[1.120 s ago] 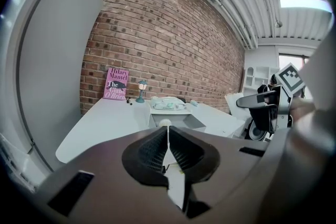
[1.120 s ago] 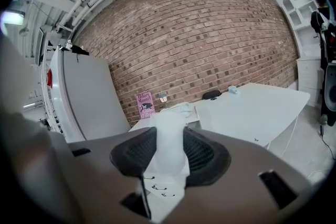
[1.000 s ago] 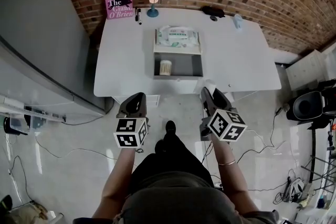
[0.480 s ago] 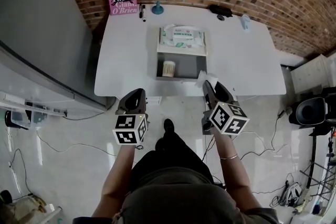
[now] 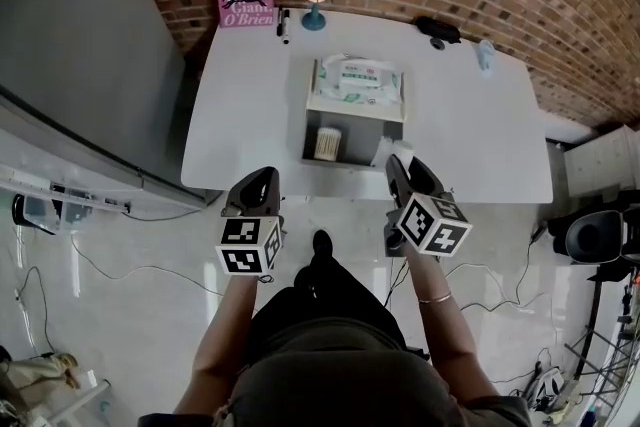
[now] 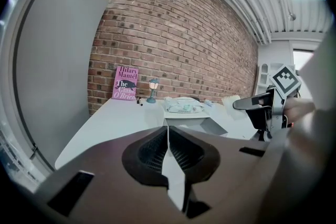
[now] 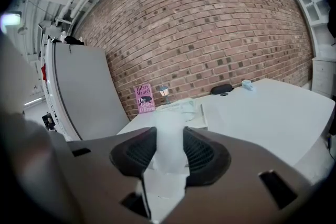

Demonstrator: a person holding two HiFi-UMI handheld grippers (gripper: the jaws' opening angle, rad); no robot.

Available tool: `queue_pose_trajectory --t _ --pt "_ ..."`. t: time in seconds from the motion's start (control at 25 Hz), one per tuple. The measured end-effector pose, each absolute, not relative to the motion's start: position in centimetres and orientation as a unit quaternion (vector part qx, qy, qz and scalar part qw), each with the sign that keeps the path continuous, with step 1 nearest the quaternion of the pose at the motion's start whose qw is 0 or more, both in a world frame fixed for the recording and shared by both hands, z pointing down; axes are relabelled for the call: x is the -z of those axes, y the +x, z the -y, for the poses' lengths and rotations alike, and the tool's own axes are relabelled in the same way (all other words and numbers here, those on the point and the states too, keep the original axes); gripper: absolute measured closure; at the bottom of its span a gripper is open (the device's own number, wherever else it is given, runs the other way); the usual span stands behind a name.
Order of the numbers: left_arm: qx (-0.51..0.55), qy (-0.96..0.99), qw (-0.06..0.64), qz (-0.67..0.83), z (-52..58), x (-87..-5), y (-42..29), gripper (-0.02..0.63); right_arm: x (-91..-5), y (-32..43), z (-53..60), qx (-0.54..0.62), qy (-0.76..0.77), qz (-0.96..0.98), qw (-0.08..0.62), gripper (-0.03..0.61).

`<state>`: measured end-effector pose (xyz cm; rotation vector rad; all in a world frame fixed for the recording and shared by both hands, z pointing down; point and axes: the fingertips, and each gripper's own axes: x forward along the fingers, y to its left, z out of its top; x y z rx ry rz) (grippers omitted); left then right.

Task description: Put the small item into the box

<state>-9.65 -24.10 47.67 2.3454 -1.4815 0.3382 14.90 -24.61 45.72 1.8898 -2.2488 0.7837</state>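
Our box (image 5: 366, 129) holds a swab jar (image 5: 326, 144), right half free; near the table (image 5: 250, 115) edge our right gripper (image 5: 400, 161) clamps the white item (image 5: 403, 151); left gripper (image 5: 262, 185) closed, empty

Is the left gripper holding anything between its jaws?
No, the left gripper has its jaws shut together with nothing between them.
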Motion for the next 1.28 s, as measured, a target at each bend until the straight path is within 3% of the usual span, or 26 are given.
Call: queue_pose_trajectory --t 0.6,1.28 --pt "-0.128 0.804 0.188 0.549 26.4 -48.7 -9.3 0.586 -49.0 14.5 29.8 -0.277 0.581 0.757 0.112 0.417" --pt "-0.136 0.773 0.206 0.585 26.8 -49.8 -10.6 0.586 -53.4 13.1 32.8 -0.267 0.522 0.775 0.236 0.417"
